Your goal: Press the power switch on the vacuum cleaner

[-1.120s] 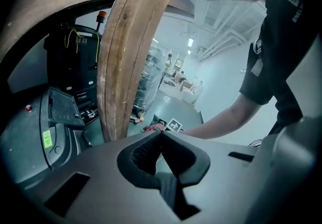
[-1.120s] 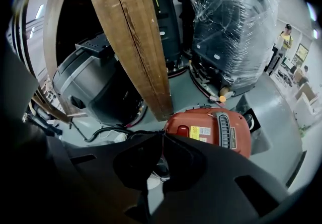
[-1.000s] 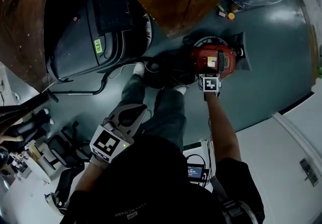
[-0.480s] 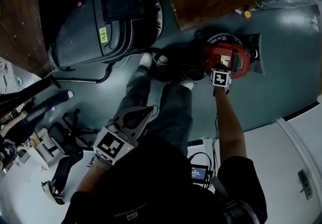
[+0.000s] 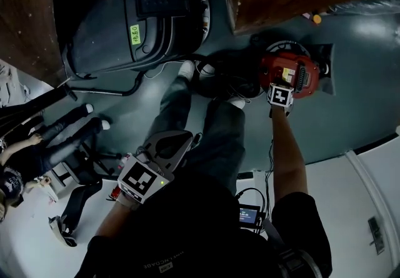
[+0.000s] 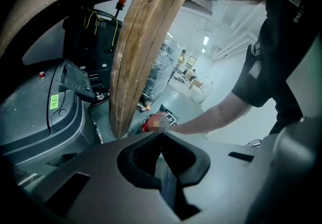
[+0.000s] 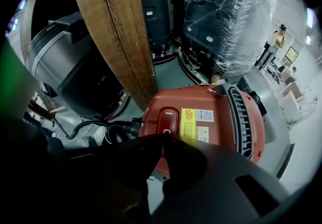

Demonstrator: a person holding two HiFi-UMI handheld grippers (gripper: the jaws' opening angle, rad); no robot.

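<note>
The right gripper (image 7: 163,136) has its jaws shut together on nothing. Their tips sit right at the near end of the oval power switch (image 7: 167,119) on the red vacuum cleaner (image 7: 216,117), mid-frame, though I can't tell if they touch it. A black hose (image 7: 113,128) leaves the cleaner's left side, below a wooden beam (image 7: 115,31). The left gripper (image 6: 161,135), jaws also closed and empty, hangs at the head view's lower left, well apart from the cleaner.

- One red, rounded plastic vacuum cleaner (image 5: 290,74), with one oval red power switch (image 7: 168,120) on top.
- One large grey floor-cleaning machine (image 5: 119,27), left of the vacuum cleaner.
- One brown wooden board (image 7: 118,31), behind the vacuum cleaner.
- Two dark grippers: the left gripper (image 6: 162,135) and the right gripper (image 7: 163,137).
</note>
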